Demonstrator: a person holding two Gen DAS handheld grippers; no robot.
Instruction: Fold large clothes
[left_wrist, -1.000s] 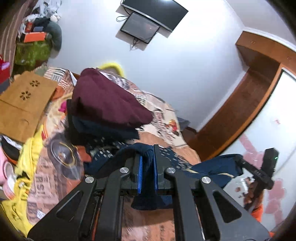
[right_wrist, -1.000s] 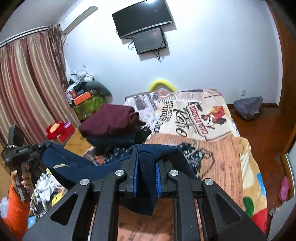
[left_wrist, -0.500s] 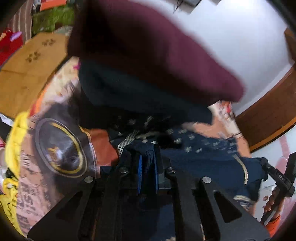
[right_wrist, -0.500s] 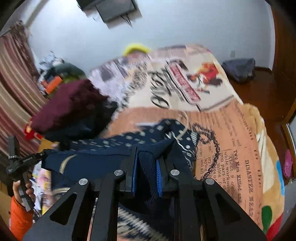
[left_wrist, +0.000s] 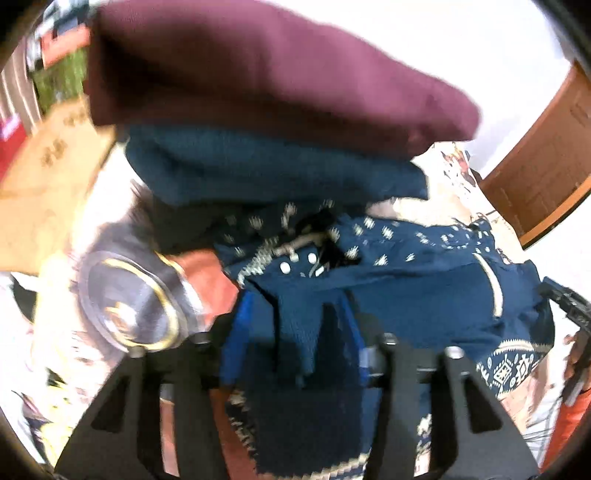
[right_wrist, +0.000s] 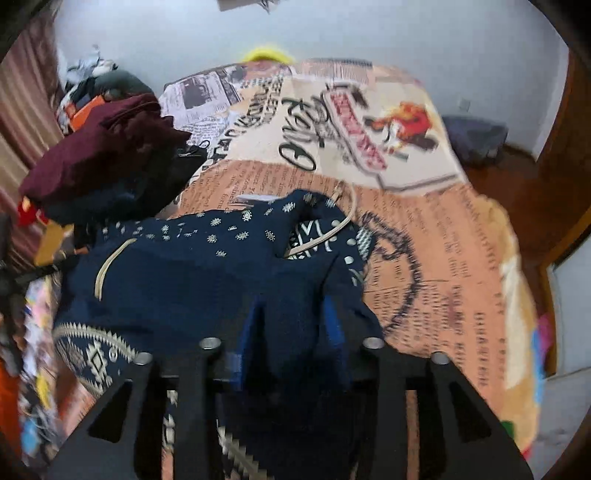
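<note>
A navy patterned garment (left_wrist: 413, 280) with cream trim lies spread on the bed. It also shows in the right wrist view (right_wrist: 192, 273). My left gripper (left_wrist: 295, 325) has opened its jaws, and a fold of the navy cloth still hangs between them. My right gripper (right_wrist: 291, 325) has opened too, with a navy fold draped loosely between its blue pads (right_wrist: 334, 325). The right gripper's body (left_wrist: 569, 306) shows at the far right of the left wrist view.
A stack of folded clothes, maroon (left_wrist: 258, 74) on top of dark teal (left_wrist: 266, 173), stands just beyond the navy garment; it also shows in the right wrist view (right_wrist: 103, 151). The printed bedspread (right_wrist: 424, 229) stretches right. A cardboard sheet (left_wrist: 48, 173) lies left.
Both grippers have lowered the navy garment onto the bed and moved toward the clothes stack. Their jaws, shut on the cloth before, have spread apart.
</note>
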